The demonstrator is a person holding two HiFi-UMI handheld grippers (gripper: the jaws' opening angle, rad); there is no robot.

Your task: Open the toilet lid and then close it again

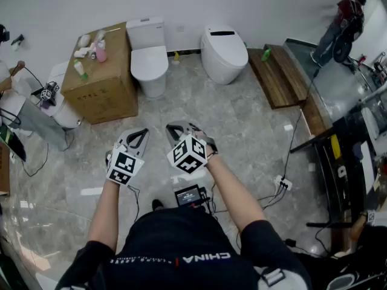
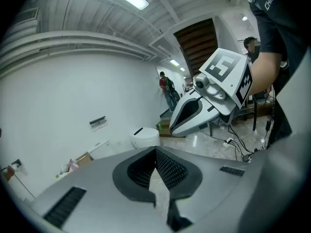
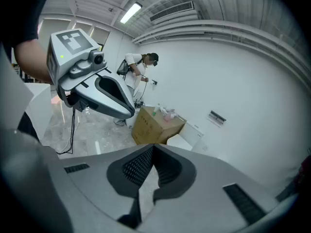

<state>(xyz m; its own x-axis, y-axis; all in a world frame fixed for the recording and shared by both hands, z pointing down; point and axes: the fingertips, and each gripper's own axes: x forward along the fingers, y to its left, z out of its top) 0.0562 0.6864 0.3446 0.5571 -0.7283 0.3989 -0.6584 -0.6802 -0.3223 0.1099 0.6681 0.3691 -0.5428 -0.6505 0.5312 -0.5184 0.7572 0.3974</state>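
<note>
The left tongs [image 1: 139, 135] and right tongs [image 1: 180, 128] are pinched together, holding nothing. The toilet [image 1: 149, 62] lid is down. Bottles [image 1: 100, 52] sit on the box [image 1: 103, 92].

— A home bathroom?
— No, more a test room. A tank toilet [image 1: 149, 58] and a tankless smart toilet [image 1: 223, 54] stand side by side on a grey marble floor [image 1: 242, 132]. Beside them are a cardboard box [image 1: 103, 83], a power strip [image 1: 282, 185] and loose cables [image 1: 295, 139].

Small things [image 1: 91, 47] on the cardboard box [image 1: 103, 86] are too tiny to name. The toilet [image 3: 186, 140] beside it sits half hidden behind the right gripper [image 3: 153, 148]; its lower part can't be seen.
</note>
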